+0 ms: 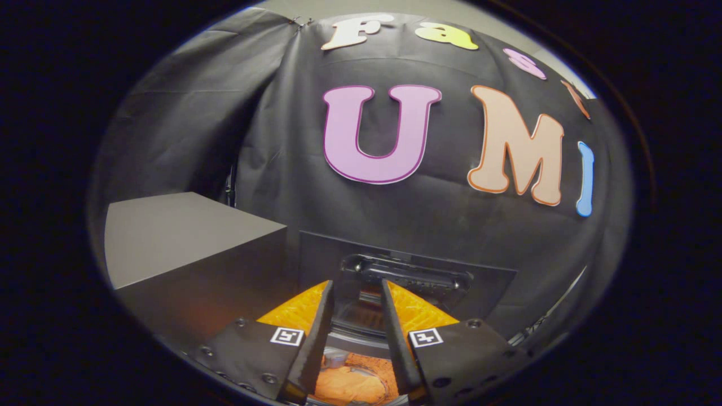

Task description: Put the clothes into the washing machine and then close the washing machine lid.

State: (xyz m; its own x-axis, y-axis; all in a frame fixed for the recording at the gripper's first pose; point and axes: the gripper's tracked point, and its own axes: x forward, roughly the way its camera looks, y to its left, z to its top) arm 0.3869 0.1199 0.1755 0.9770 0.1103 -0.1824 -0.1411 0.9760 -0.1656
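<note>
My tool [356, 293] gapes, empty | orange clothes [350, 383] in washing machine [361, 330] below | raised lid [414, 276] beyond fingers

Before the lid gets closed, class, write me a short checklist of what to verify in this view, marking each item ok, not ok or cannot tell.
1. Clothes in the drum: orange cloth lies low inside the washing machine, seen between the fingers. Ok.
2. Nothing draped over the drum rim: the visible stretch looks bare, the rest is hidden by the fingers. Cannot tell.
3. Gripper empty: fingers apart, nothing pressed between them. Ok.
4. Lid position: standing raised beyond the fingers, not yet closed. Not ok.
5. Lid handle reachable: it sits just ahead of the fingertips. Ok.
6. Grey box beside the machine clear of the lid: seems apart. Ok.
</note>
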